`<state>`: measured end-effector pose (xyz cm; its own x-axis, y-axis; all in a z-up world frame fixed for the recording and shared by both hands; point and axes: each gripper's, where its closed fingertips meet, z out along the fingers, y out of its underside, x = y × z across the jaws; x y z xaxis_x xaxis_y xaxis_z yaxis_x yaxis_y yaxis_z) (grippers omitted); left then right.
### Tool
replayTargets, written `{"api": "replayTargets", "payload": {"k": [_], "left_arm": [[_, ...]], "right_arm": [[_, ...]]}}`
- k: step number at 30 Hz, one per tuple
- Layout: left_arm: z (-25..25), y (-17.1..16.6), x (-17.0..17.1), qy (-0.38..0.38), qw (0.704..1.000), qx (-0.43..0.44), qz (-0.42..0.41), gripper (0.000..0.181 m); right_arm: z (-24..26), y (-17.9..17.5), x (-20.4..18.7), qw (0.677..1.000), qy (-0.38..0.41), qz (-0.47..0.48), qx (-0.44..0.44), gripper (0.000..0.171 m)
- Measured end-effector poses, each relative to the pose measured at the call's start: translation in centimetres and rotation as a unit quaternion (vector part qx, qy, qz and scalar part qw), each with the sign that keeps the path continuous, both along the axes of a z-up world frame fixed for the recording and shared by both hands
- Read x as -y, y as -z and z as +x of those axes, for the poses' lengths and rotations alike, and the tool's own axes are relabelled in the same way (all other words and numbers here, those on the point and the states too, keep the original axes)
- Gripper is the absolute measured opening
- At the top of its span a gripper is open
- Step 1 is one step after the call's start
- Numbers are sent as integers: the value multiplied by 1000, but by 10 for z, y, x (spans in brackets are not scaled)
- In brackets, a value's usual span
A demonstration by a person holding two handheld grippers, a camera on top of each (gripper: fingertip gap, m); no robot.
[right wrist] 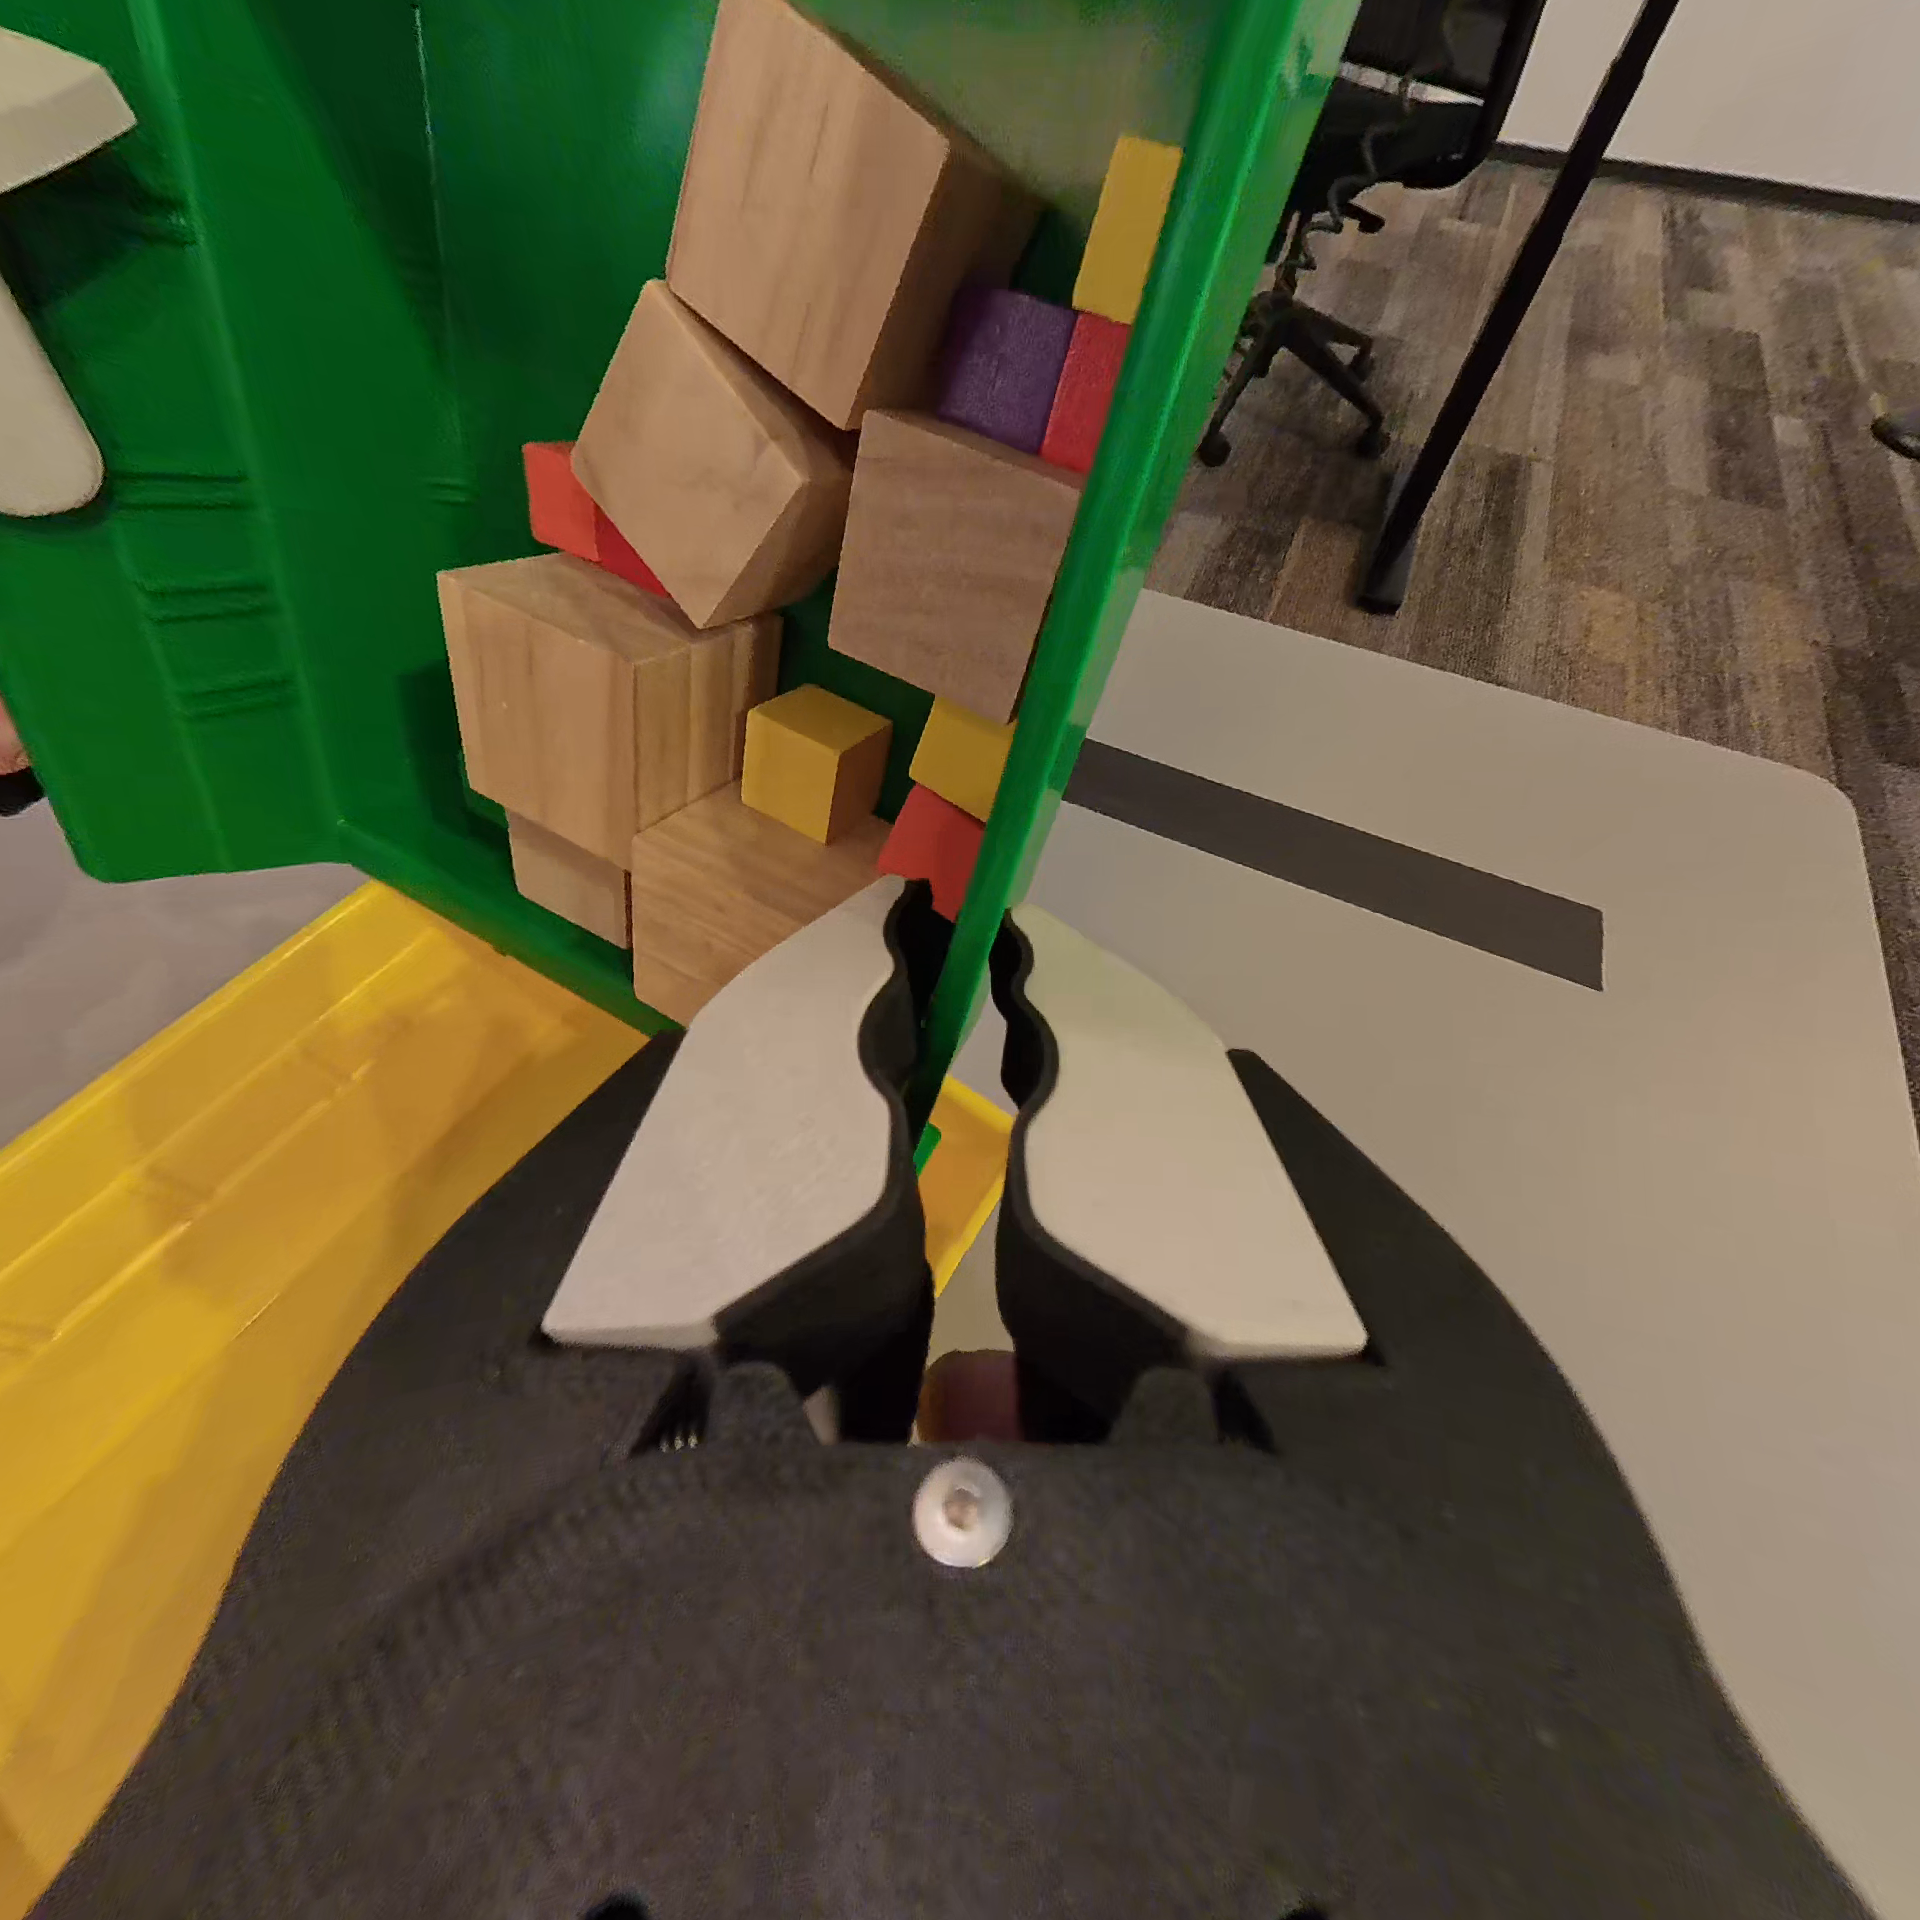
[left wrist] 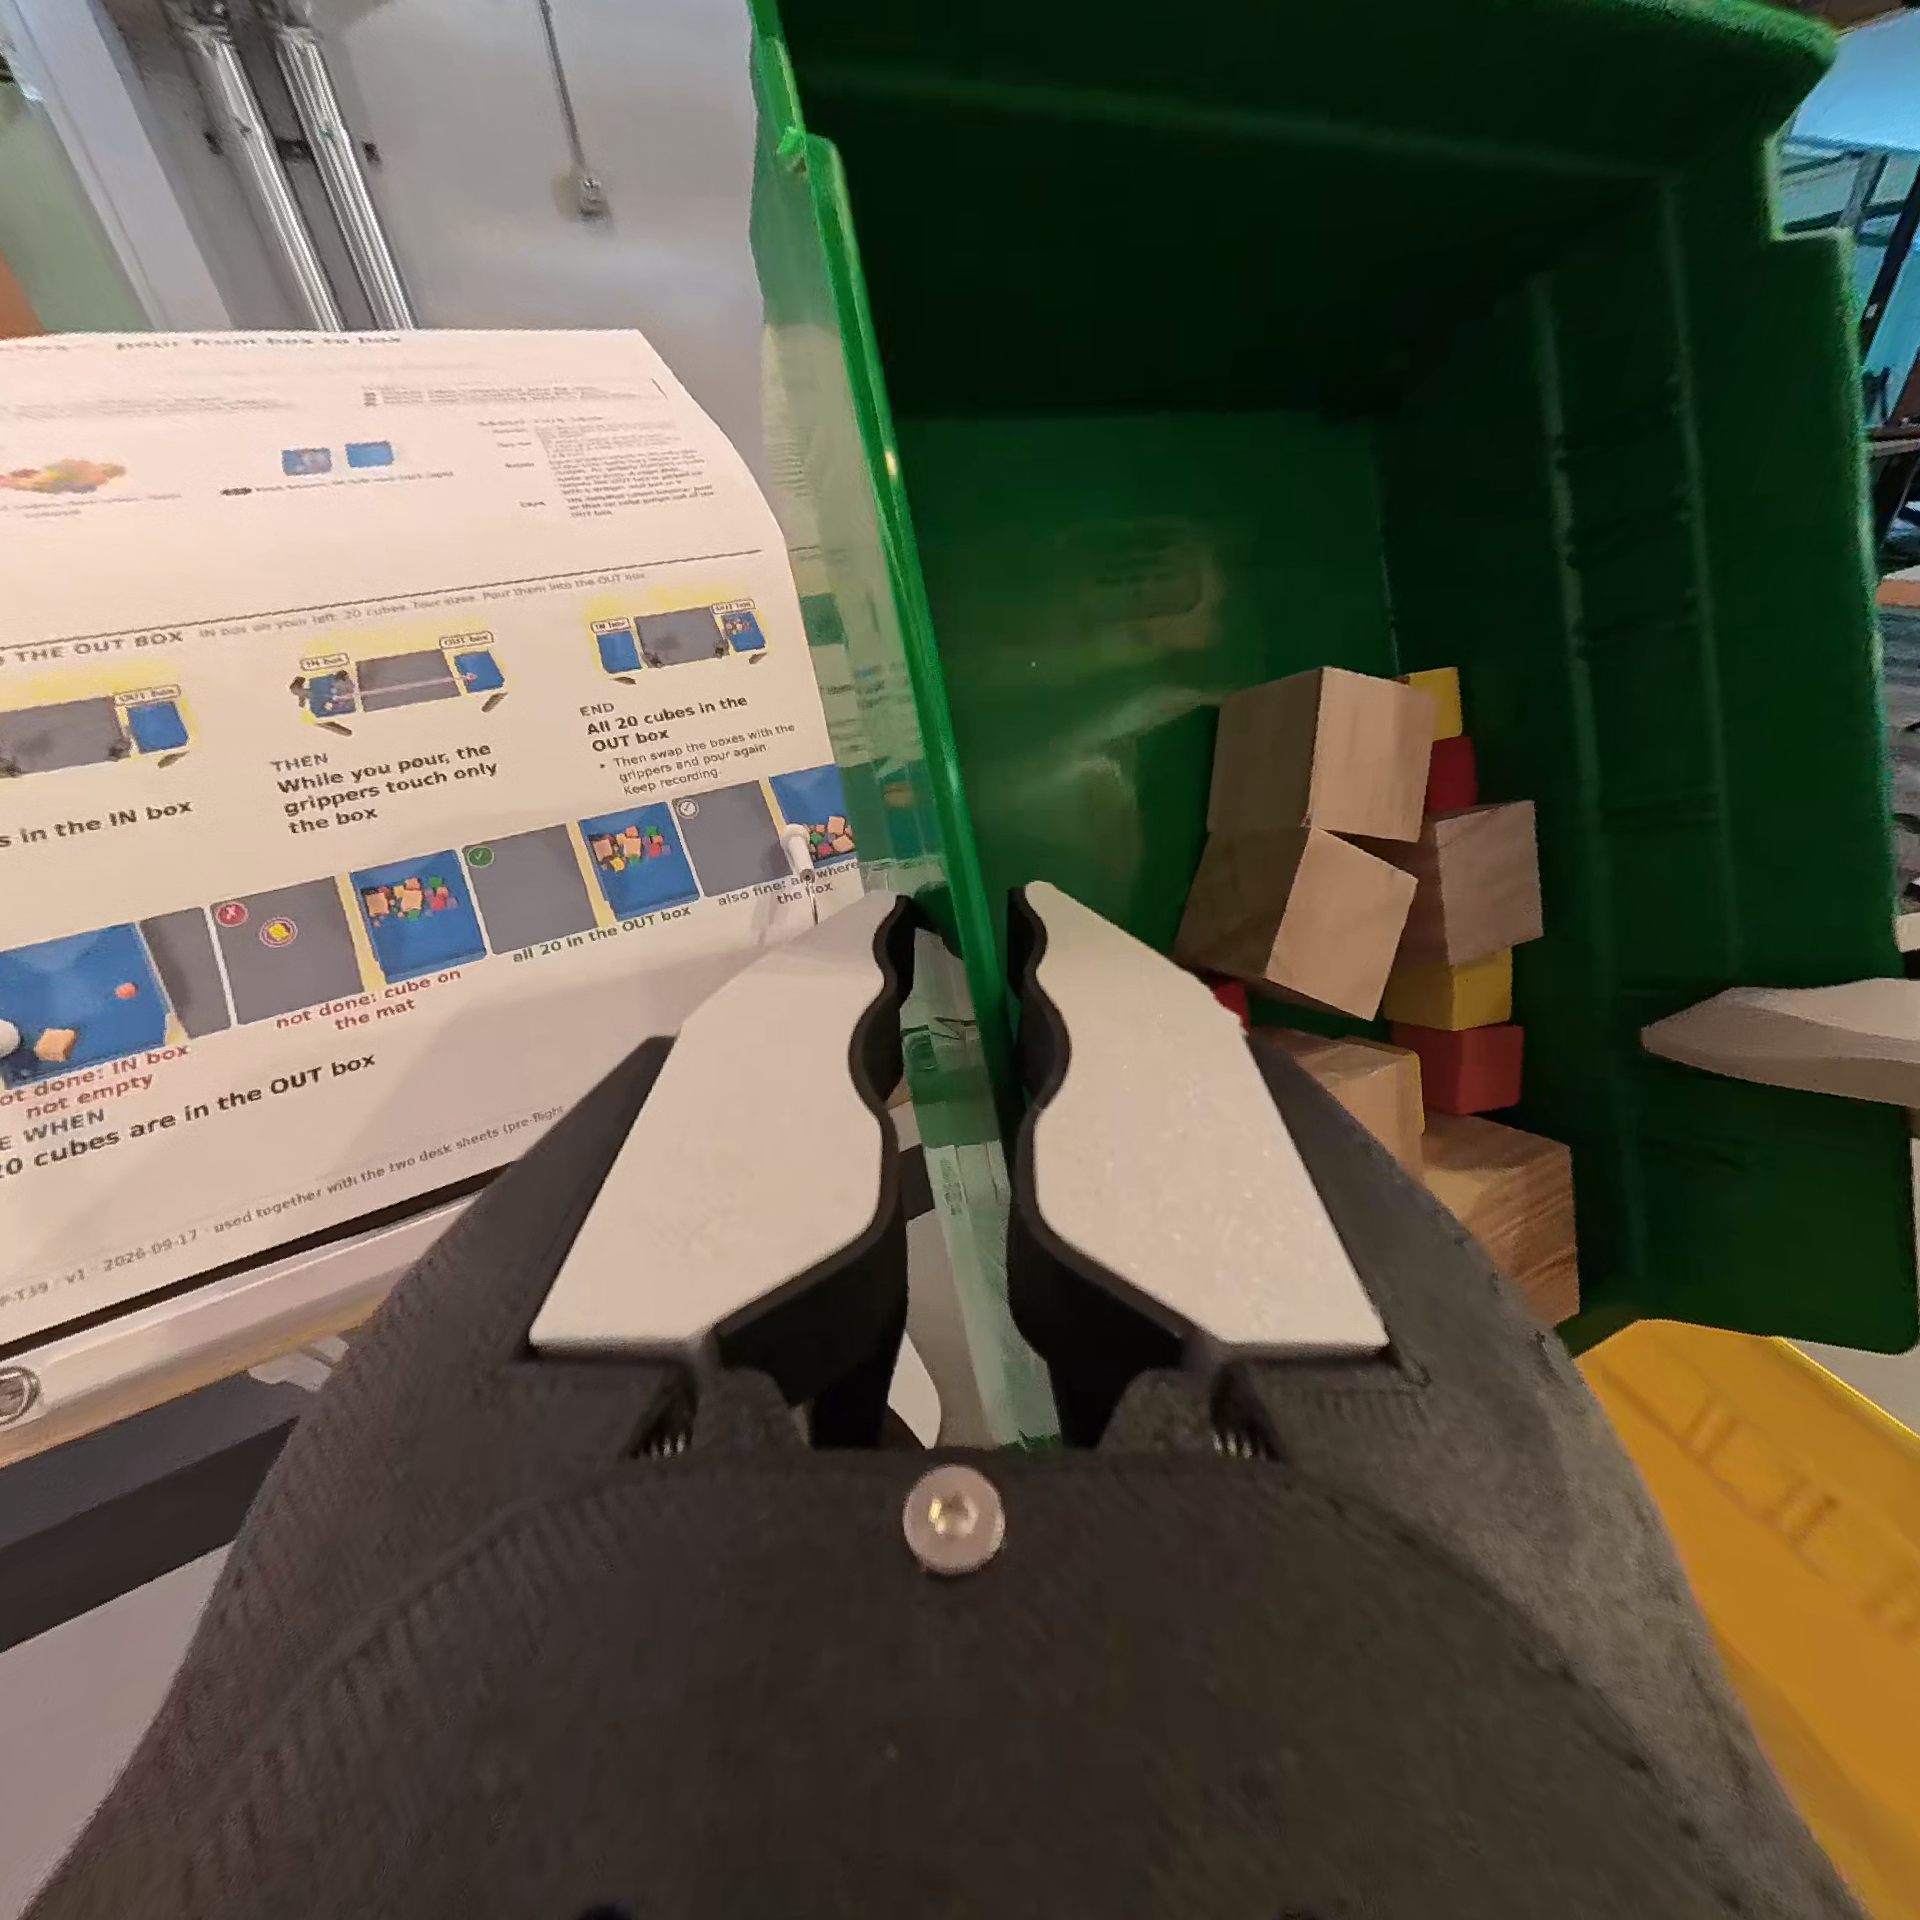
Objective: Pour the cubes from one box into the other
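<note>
Two open plastic boxes show: one green plastic box [right wrist: 260, 499], tipped up, and one yellow plastic box [right wrist: 260, 1122] below it. In the right wrist view the green one holds six large plain wooden cubes [right wrist: 821, 208], four small yellow cubes [right wrist: 816, 758], three small red cubes [right wrist: 935, 831] and one small purple cube [right wrist: 1003, 358]; more may be hidden. One printed paper sheet [left wrist: 364, 727] shows in the left wrist view. Two claws are counted: the left claw [left wrist: 961, 904] and the right claw [right wrist: 951, 904].

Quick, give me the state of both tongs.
Left tongs: shut on the green box wall.
Right tongs: shut on the opposite wall of the green box, tipped over the yellow box.
</note>
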<state>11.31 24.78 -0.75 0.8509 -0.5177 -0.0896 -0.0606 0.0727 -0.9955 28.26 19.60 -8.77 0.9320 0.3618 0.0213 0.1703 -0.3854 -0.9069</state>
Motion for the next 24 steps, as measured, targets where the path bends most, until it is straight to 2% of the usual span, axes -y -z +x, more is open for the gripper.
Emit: {"api": "replayTargets", "payload": {"k": [3,7,12,14,15,17,19,24], "left_arm": [[2,-7,5,0,1000,-15,23,16],[1,-2,6,10,1000,4,0,19],[1,12,13,21,999,-9,-29,34],[3,27,15,24,998,-22,-60,50],[0,34,15,12,997,-16,-81,50],[-7,56,15,-32,990,-37,-132,44],[-8,69,17,-43,987,-50,-143,39],[-18,67,15,-94,986,-80,-113,15]], "right_arm": [[1,1,0,1000,5,10,0,4],[1,-1,0,1000,10,14,-4,3],[-1,-1,-2,1000,11,13,-11,1],[-4,-1,-1,1000,9,15,-15,0],[-6,-2,-1,1000,9,17,-15,0],[-9,-2,-2,1000,11,21,-2,0],[-9,-3,-2,1000,11,22,-3,0],[-11,-4,3,999,0,35,-2,1]]}}
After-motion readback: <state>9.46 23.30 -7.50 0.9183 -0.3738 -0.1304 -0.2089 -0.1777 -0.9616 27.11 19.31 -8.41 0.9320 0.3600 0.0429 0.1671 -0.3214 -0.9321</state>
